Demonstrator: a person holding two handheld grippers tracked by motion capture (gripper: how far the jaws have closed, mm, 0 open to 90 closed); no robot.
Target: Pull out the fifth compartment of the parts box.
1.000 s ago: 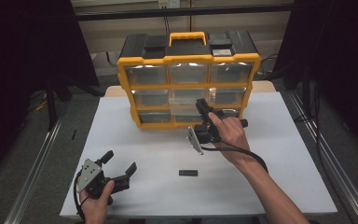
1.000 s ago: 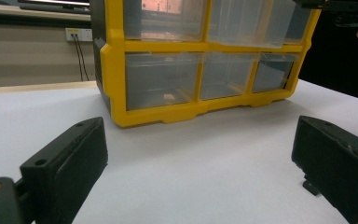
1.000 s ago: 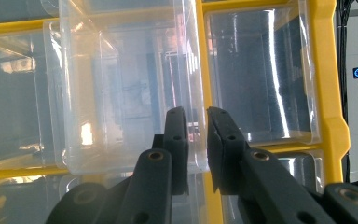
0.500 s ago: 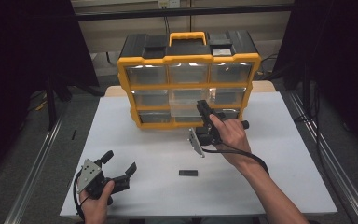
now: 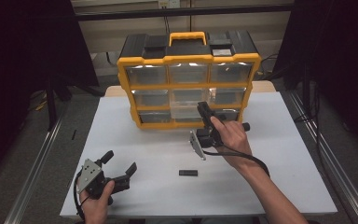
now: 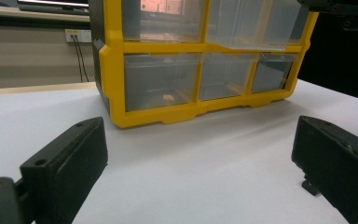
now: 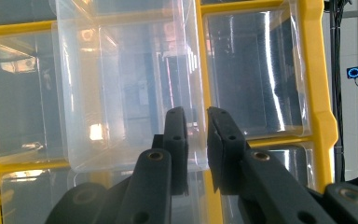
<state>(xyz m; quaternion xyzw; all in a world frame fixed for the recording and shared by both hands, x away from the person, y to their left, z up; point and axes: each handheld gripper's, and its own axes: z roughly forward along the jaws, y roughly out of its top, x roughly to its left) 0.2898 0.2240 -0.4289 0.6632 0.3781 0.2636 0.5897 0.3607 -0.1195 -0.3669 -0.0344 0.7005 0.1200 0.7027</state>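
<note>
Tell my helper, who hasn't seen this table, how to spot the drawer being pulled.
Find the yellow organizer at the table's far edge. In its middle row, the center drawer sticks out toward the person, the right gripper nearly closed on its front wall. The other clear drawers sit flush in the frame.

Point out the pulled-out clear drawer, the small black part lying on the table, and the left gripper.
clear drawer (image 7: 130,93), right gripper view, on its transparent front wall.
small black part (image 5: 188,172), high view, on its middle, lying on the white table.
left gripper (image 5: 119,163), high view, midway between its two spread jaw tips.
</note>
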